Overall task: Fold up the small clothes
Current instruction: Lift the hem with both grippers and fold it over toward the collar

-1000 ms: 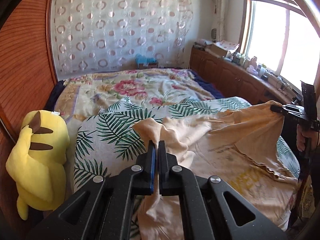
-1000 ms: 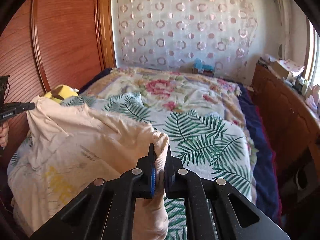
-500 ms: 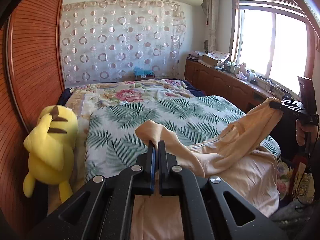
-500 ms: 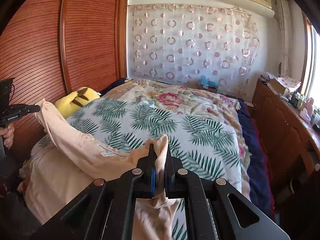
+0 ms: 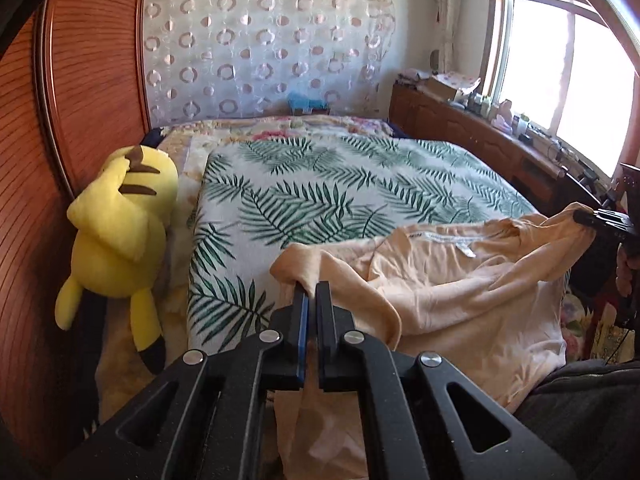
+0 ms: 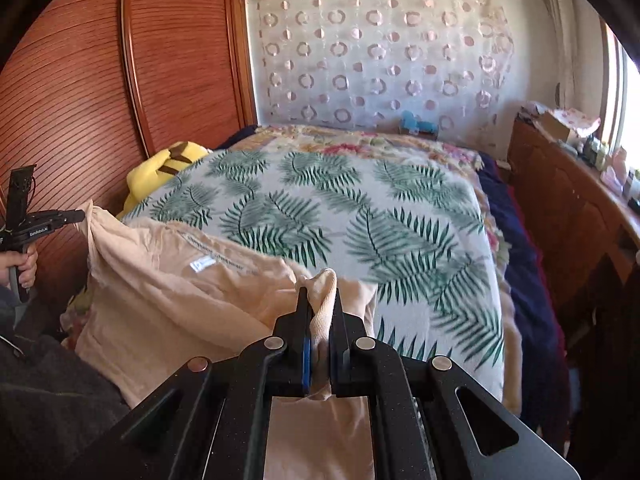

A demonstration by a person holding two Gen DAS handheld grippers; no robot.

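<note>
Shirt point(image 5: 460, 292), peach-coloured, is held up by two corners at the near edge of the bed, with its lower part hanging over that edge. In the left wrist view the left gripper point(image 5: 311, 292) has its jaws closed narrow on a bunched corner of the cloth, which wraps over the fingertips and drops beneath the gripper body. In the right wrist view the right gripper point(image 6: 319, 298) pinches another corner, a ribbed fold standing up between its two fingers point(image 6: 303, 320). Each gripper also shows at the edge of the other's view: the right one at the far right, clamped on a gathered point of fabric, a hand point(image 5: 626, 276) under it; the left one at the far left, likewise on a pulled-up point, gripped by a hand point(image 6: 22, 268). Between the two corners the shirt sags in loose folds, a white label point(image 5: 466, 249) showing on its inner face.

Beyond it lies the palm-leaf blanket point(image 5: 340, 184), spread flat across the bed, and past that a floral cover point(image 6: 360, 144). A yellow plush point(image 5: 120, 232) leans against the wooden panel point(image 6: 80, 80) at the left side of the bed. A long wooden cabinet point(image 5: 460, 128) with clutter on top runs under the window point(image 5: 580, 80) on the right. A circle-patterned curtain point(image 6: 380, 60) covers the far wall.
</note>
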